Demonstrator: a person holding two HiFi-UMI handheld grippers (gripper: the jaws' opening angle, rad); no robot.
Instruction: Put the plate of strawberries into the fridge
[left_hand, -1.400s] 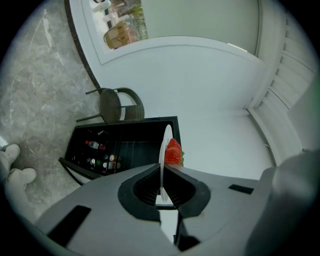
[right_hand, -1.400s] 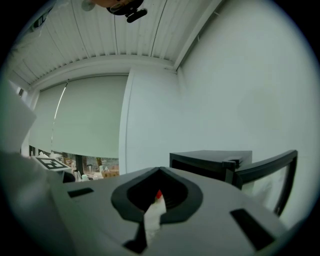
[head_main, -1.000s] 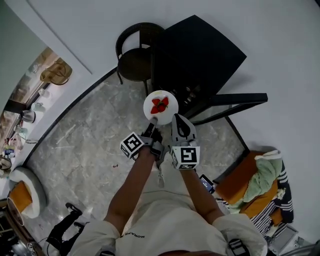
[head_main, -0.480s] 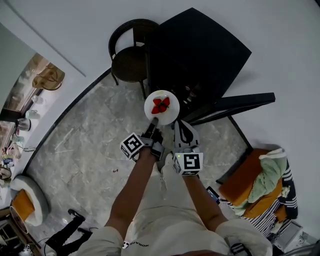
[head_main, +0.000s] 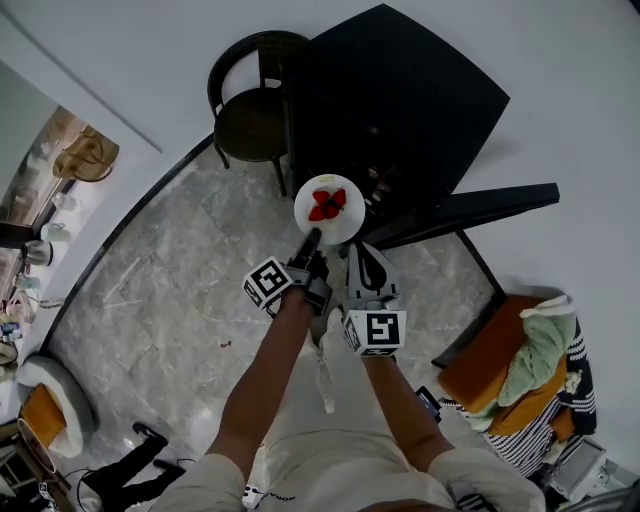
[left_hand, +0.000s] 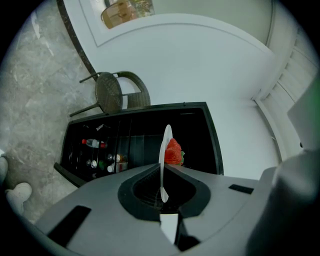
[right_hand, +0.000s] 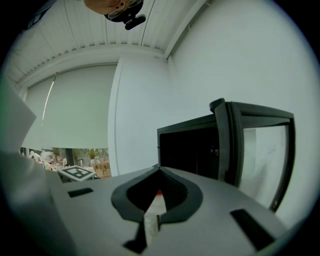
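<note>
We are holding, before the open fridge (head_main: 400, 110) at the frame's upper centre, the plate (head_main: 342, 228), the left gripper (head_main: 312, 237) clamping its near rim and the right gripper (head_main: 358, 248) sitting closed just beside it, so any tilt is risking the strawberries (head_main: 327, 203) rolling off.

The mouth of the fridge (head_main: 400, 100) is left open ahead, its door (head_main: 470, 210) swung wide to the right. Room on the lower shelves is taken up by bottles (left_hand: 92, 144), and passage on the left is narrowed by a chair (head_main: 245, 125) set just beside it.
</note>
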